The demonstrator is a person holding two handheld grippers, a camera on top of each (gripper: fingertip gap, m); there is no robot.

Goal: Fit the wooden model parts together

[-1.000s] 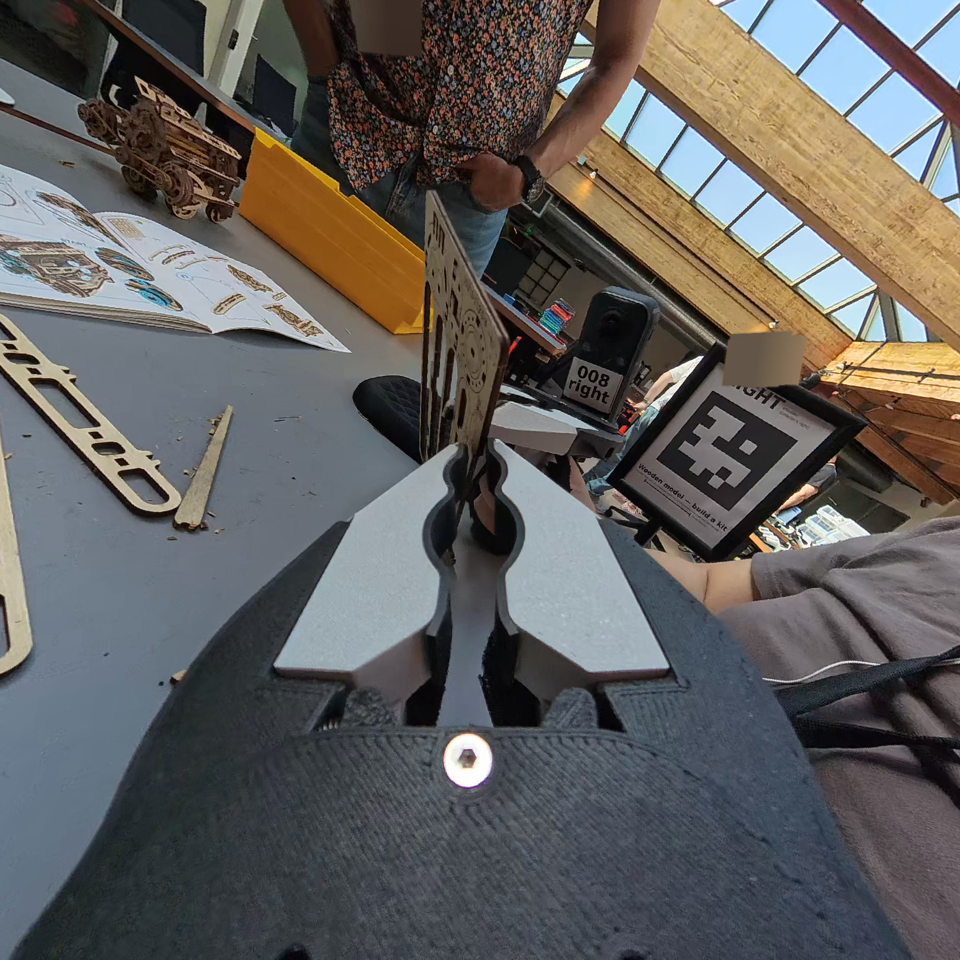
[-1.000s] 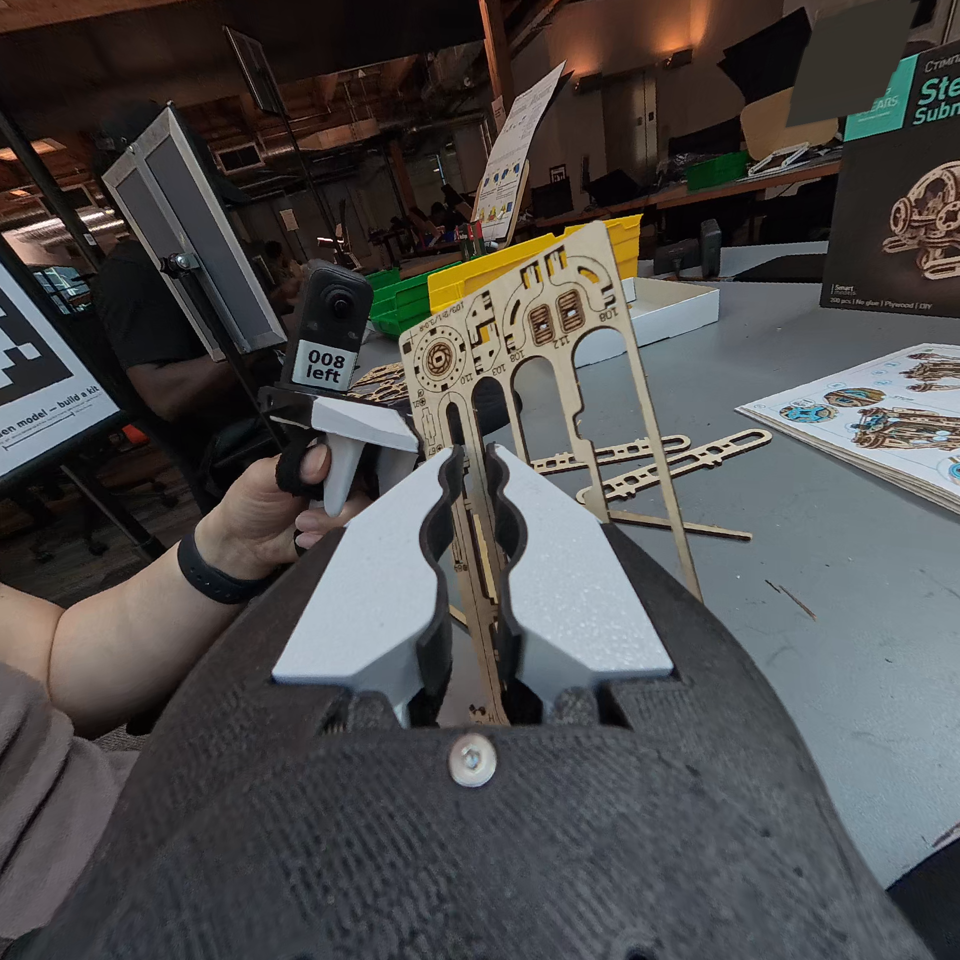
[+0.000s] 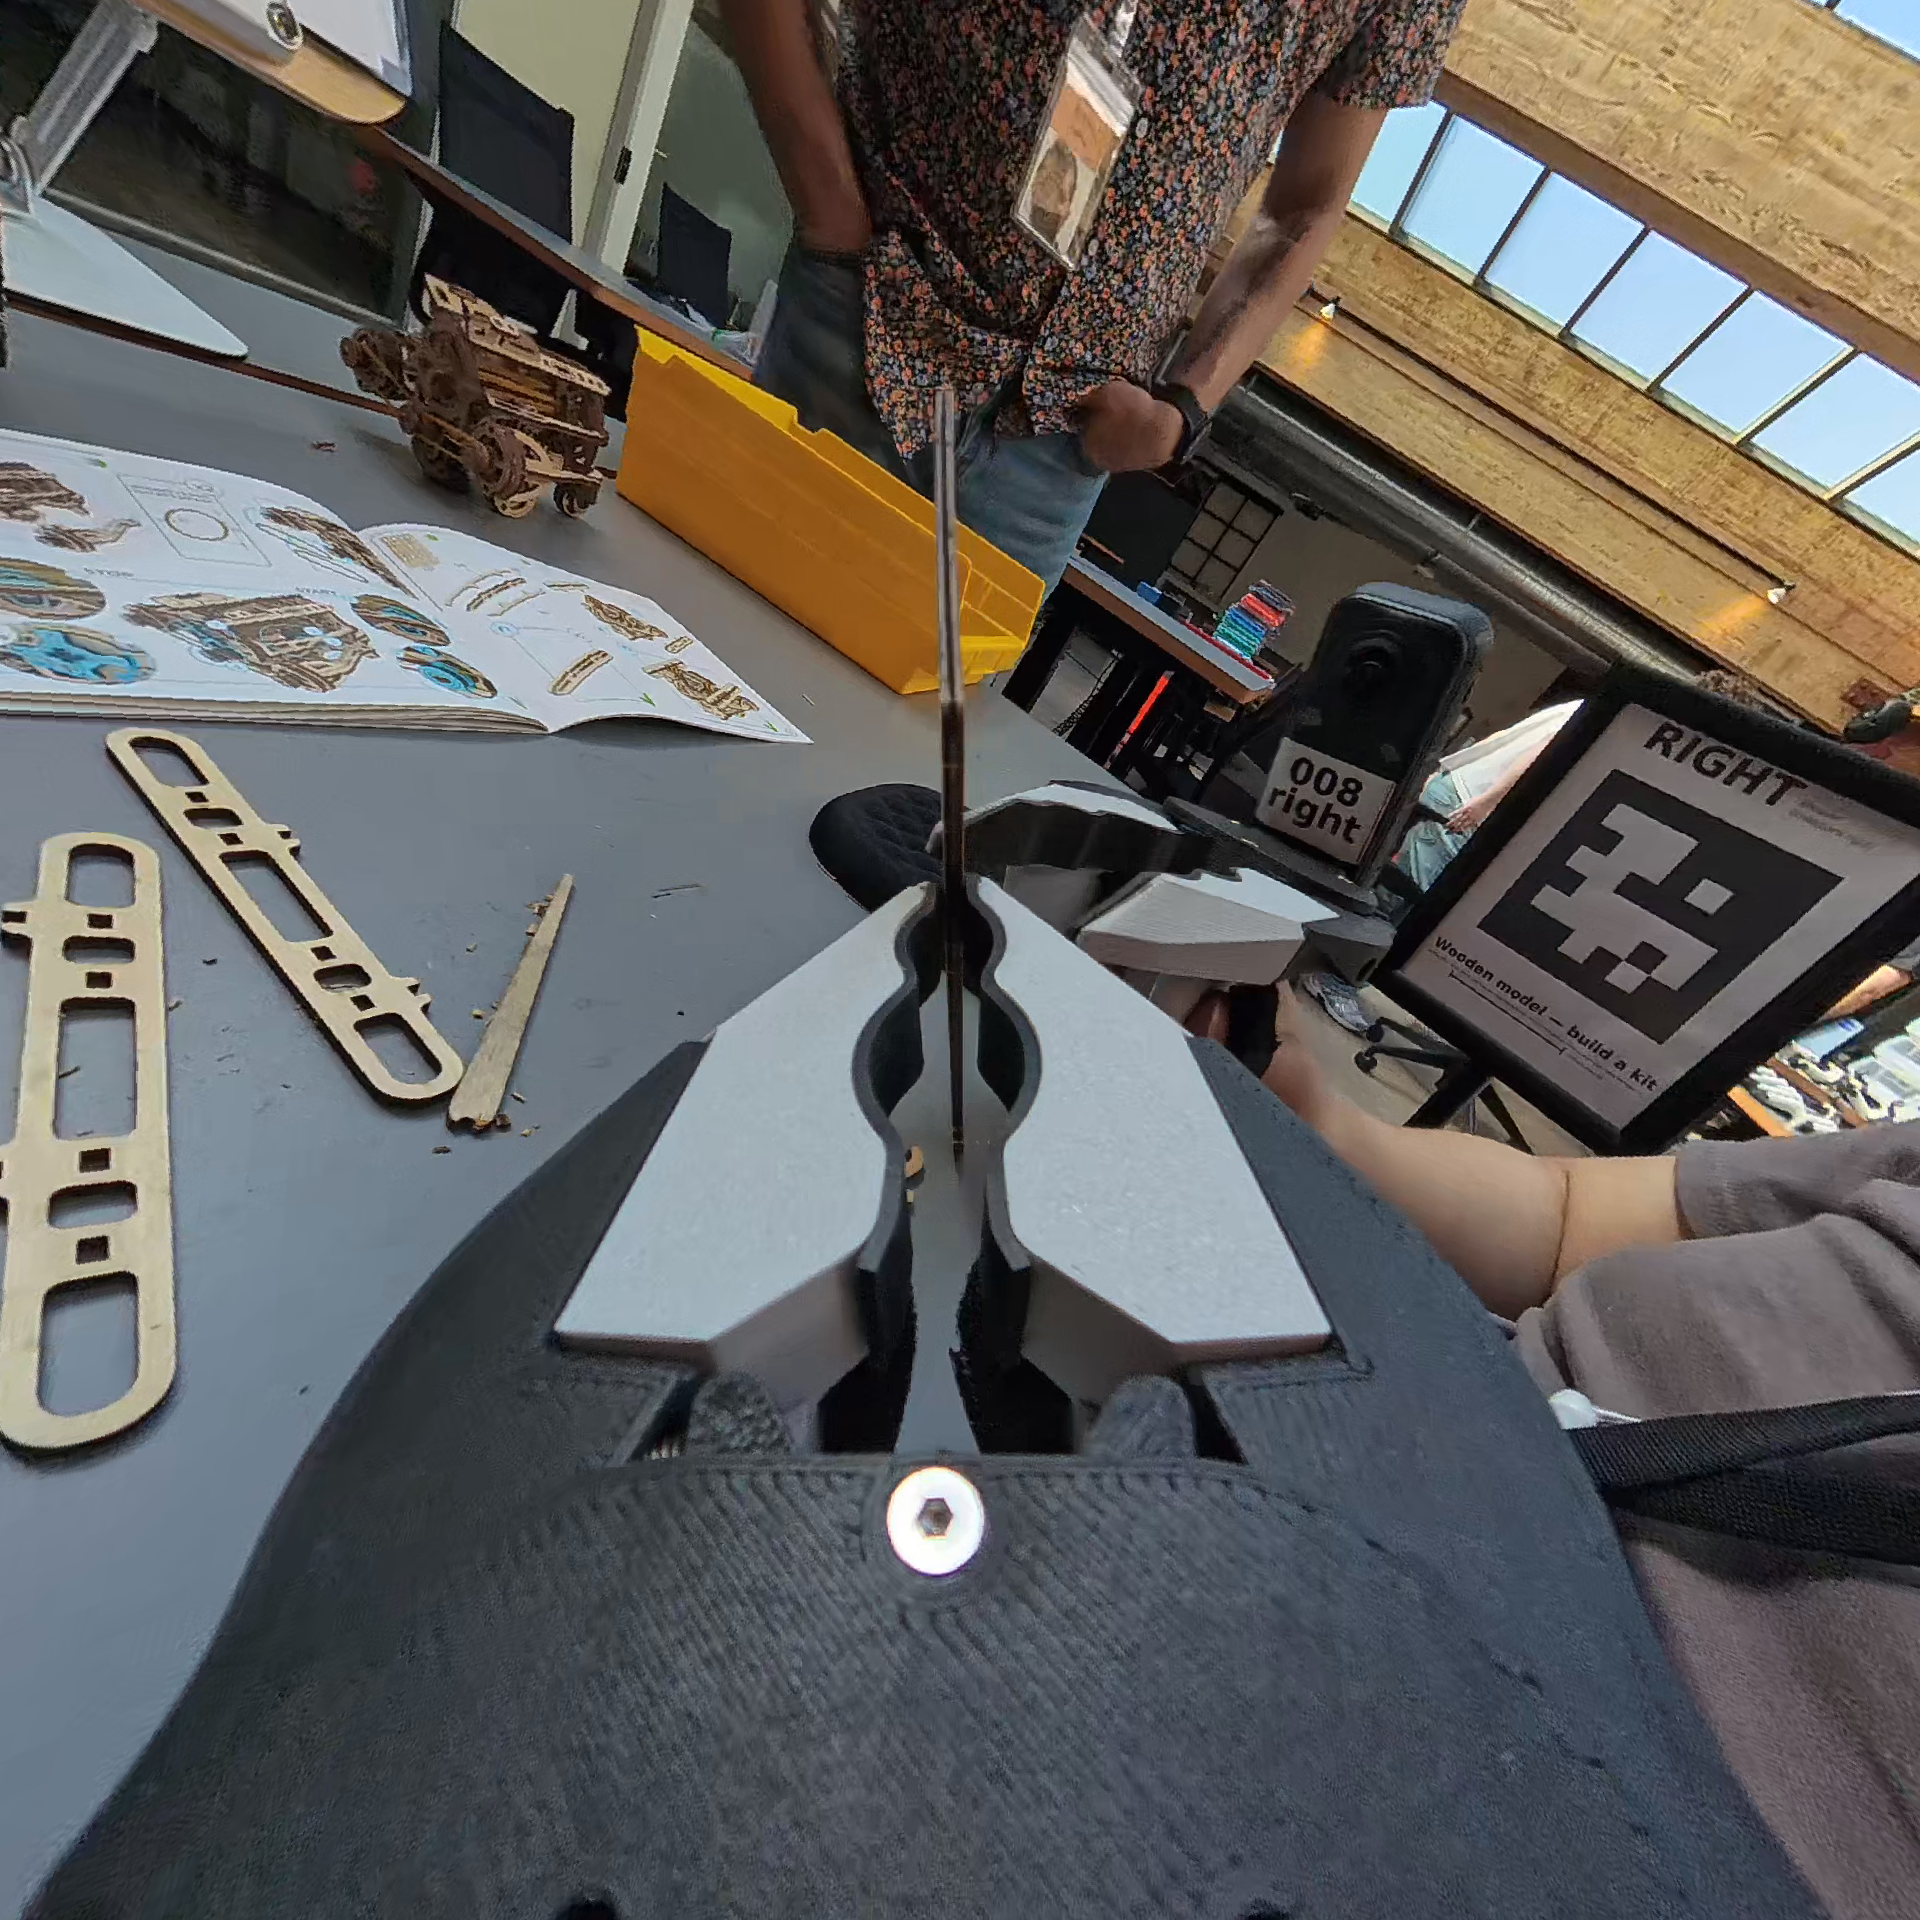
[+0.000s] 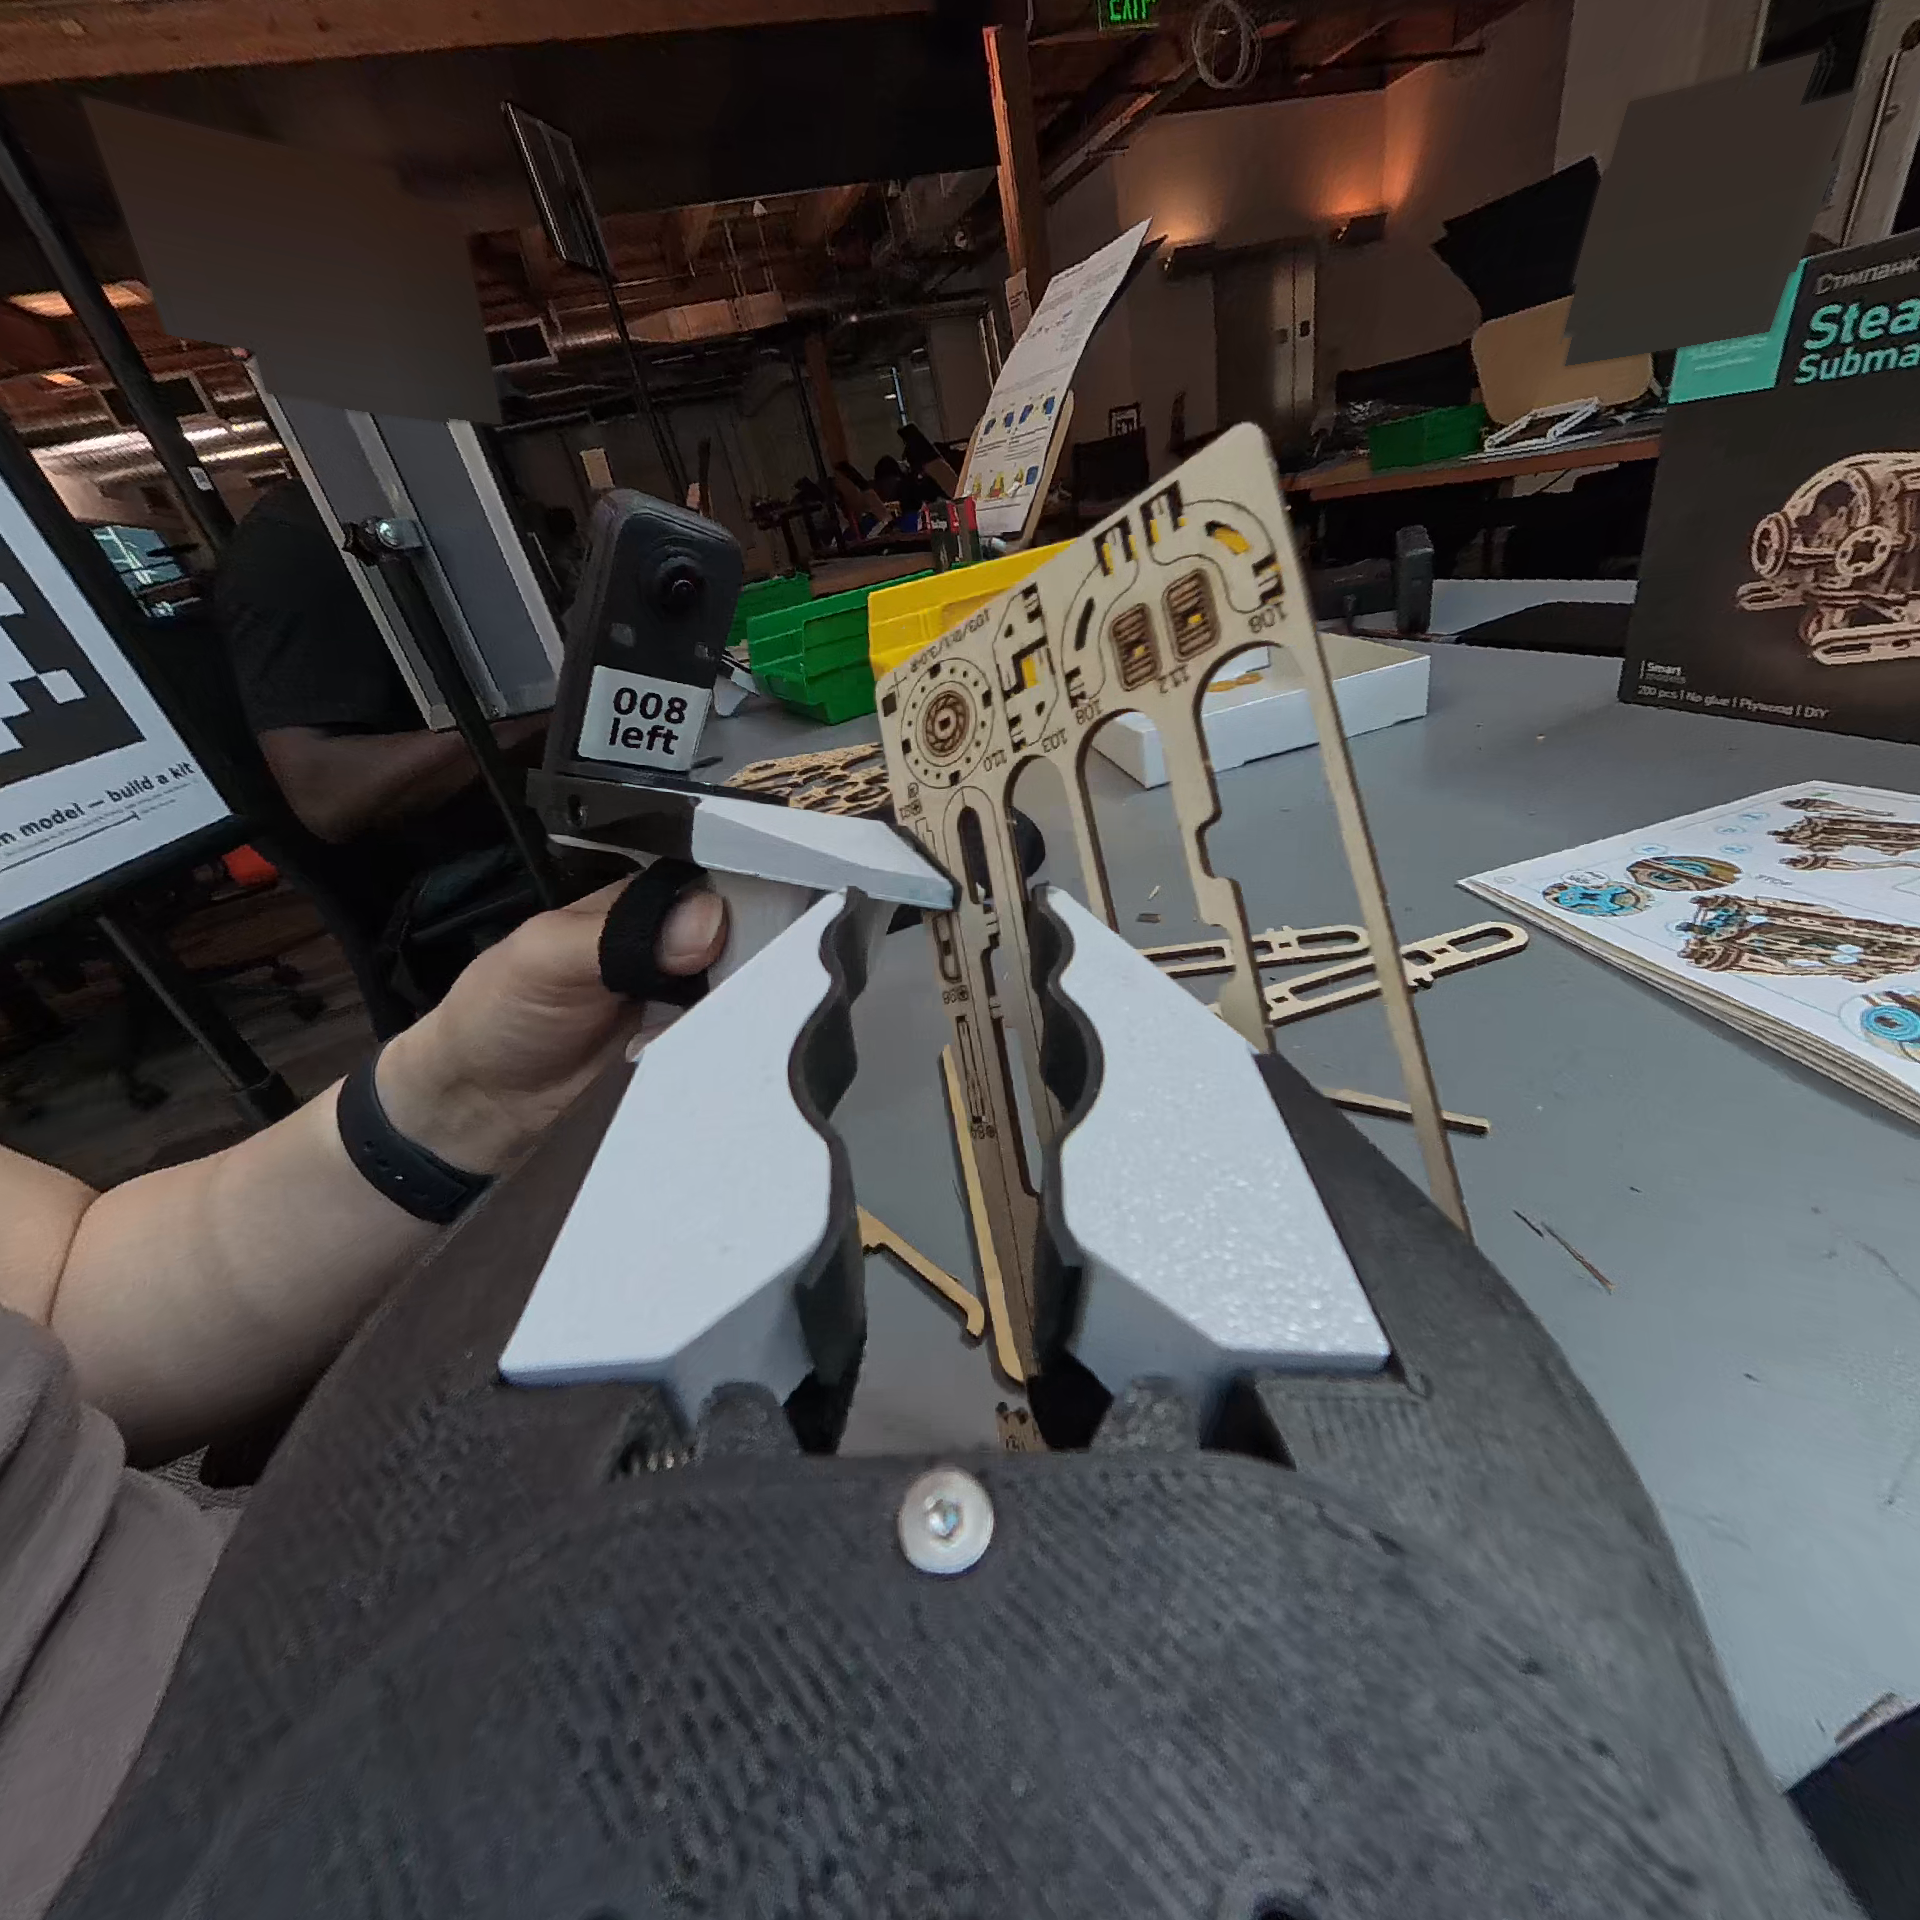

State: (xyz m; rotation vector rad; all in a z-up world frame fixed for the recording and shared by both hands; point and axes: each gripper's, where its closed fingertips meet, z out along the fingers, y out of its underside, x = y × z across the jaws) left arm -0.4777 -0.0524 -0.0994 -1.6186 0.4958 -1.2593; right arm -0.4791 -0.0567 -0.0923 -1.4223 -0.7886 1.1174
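Left wrist view: left claw (image 3: 951, 914) clamps wooden sheet (image 4: 1132, 665) edge-on; right claw (image 4: 945, 914) parted.

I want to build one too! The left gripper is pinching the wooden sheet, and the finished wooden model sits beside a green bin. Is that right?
Almost. The bin beside the finished wooden model is yellow, not green, as the left wrist view shows. The rest holds: the left gripper is pinching the wooden sheet, seen edge-on there between its fingers.
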